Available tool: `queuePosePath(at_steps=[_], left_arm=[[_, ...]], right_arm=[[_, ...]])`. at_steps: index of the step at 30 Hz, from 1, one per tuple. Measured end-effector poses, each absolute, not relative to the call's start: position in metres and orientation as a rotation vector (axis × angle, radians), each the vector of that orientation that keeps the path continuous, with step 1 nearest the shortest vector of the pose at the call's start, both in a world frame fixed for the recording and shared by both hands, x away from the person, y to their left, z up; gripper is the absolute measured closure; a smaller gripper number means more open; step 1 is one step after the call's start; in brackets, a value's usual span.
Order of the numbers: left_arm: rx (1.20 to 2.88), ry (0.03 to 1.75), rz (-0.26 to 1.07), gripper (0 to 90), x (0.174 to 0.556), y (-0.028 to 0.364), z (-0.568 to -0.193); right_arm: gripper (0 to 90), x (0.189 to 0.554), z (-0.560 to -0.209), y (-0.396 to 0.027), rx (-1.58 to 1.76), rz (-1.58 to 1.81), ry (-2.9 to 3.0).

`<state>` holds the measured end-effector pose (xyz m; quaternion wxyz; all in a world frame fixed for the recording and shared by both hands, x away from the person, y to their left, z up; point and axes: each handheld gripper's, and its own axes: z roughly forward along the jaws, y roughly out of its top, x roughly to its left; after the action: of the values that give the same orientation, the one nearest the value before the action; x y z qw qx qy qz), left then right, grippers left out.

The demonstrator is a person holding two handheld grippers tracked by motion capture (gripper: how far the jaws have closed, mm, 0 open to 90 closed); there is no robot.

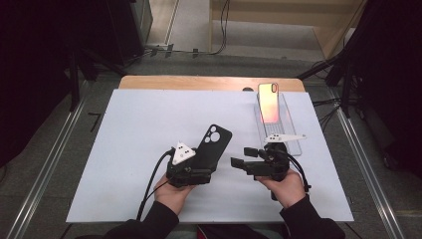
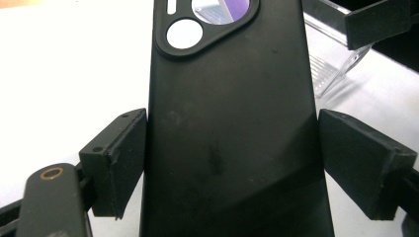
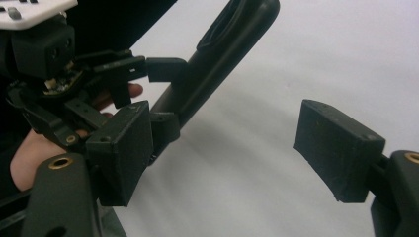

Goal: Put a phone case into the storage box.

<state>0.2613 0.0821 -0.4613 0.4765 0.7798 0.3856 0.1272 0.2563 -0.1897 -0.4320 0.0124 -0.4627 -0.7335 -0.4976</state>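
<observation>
Left hand-held gripper is clamping the matte black rubber phone case across its width; right hand-held gripper, jaws wide and empty, is facing the case's side edge.

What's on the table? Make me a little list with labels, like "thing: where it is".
table cover: white sheet over a wooden table
black phone case: between the pads of the left gripper, lifted at a slant, camera holes at the far end
left gripper hold: pads on the case's two long sides
right gripper: open, nothing between its jaws, pointing toward the case
phone: orange-pink back showing, leaning on a clear stand at the far right
hands: one holding each gripper
</observation>
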Motion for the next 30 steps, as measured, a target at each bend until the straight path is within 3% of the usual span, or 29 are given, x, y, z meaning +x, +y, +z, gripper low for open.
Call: queuePosePath(at_steps=[13,30], left_arm=[[1.848,0.925,0.358,15.5,0.256,0.079,-0.463],[1.799,0.941,0.321,15.4,0.252,0.079,-0.46]], right_arm=[[20.6,0.273,-0.431,-0.176,-1.505,-1.558,-2.207],[23.3,0.297,-0.431,-0.16,-1.543,-1.552,-2.154]])
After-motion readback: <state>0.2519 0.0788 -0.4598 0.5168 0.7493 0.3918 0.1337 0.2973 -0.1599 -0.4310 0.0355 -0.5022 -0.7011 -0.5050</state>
